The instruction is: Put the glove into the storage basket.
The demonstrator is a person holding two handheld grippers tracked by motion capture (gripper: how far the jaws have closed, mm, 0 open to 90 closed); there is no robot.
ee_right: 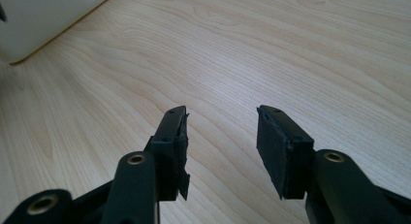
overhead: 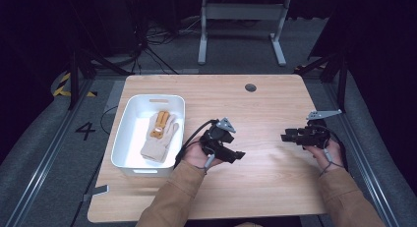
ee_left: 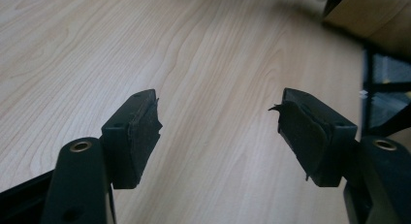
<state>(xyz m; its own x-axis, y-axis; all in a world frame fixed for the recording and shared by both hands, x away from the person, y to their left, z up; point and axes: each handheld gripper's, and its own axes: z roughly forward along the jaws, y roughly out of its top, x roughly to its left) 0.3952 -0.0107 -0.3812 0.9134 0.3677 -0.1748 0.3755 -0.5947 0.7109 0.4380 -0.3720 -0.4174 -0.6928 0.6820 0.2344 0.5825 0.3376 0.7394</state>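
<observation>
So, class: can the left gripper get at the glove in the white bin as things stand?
Probably yes: the left gripper is open and empty, the glove lies uncovered in the open-topped white bin beside that hand, though the gripper points away.

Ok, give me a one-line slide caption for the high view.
Two hand-held grippers, left and right, open over a wooden table, gloves lying in a white bin.

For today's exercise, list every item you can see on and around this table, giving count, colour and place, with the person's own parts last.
Table: one, light wood, centre.
Tray: one, white, on the table's left side.
Gloves: apparently two, beige under orange, inside the tray.
Desk frame: one, white, on the floor beyond the table.
Sleeves: two, tan, bottom edge.
Left claw: one, black, open, empty, right of the tray.
Right claw: one, black, open, empty, table's right side.
</observation>
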